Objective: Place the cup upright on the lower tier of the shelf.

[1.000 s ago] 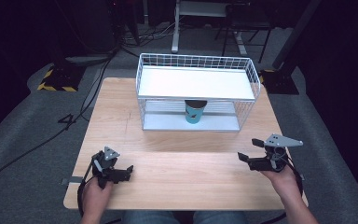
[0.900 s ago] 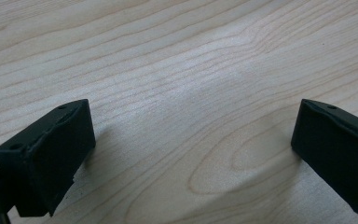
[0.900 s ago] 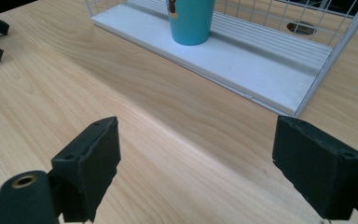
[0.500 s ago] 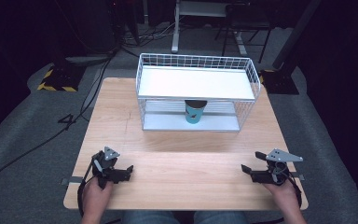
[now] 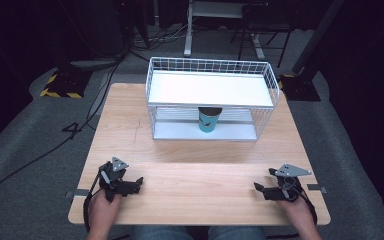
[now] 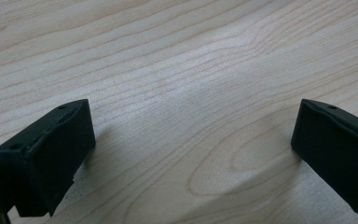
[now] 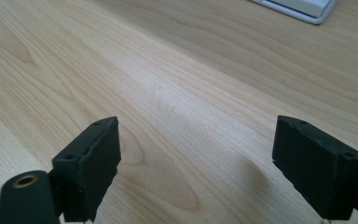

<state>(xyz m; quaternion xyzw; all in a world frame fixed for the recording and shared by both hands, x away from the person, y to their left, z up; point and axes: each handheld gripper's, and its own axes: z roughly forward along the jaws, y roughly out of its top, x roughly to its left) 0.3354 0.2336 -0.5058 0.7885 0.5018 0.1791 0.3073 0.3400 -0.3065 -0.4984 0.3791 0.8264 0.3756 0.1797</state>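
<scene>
Your left gripper (image 5: pixel 139 181) sits low at the near left corner of the table (image 5: pixel 190 175), exactly where it was a second ago. In the left gripper view its jaws stand wide apart with nothing but bare wood grain between them.

Moving across to the middle: the teal cup (image 5: pixel 209 120) stands upright on the lower level of the white wire shelf (image 5: pixel 210 95), under the white upper tray and well away from both hands. It has a dark rim and some small mark on its side that I can't quite make out from up here. It looks light and easy to tip, so I'd say a reach in under that tray needs a level approach.

Now the right side, where the change is: your right gripper (image 5: pixel 258 188) has come down from its raised position a second ago and now rests near the tabletop at the near right corner. Its jaws are spread and hold nothing, with only plain wood between them. Both hands are parked low and empty, so the cup looks untouched.
</scene>
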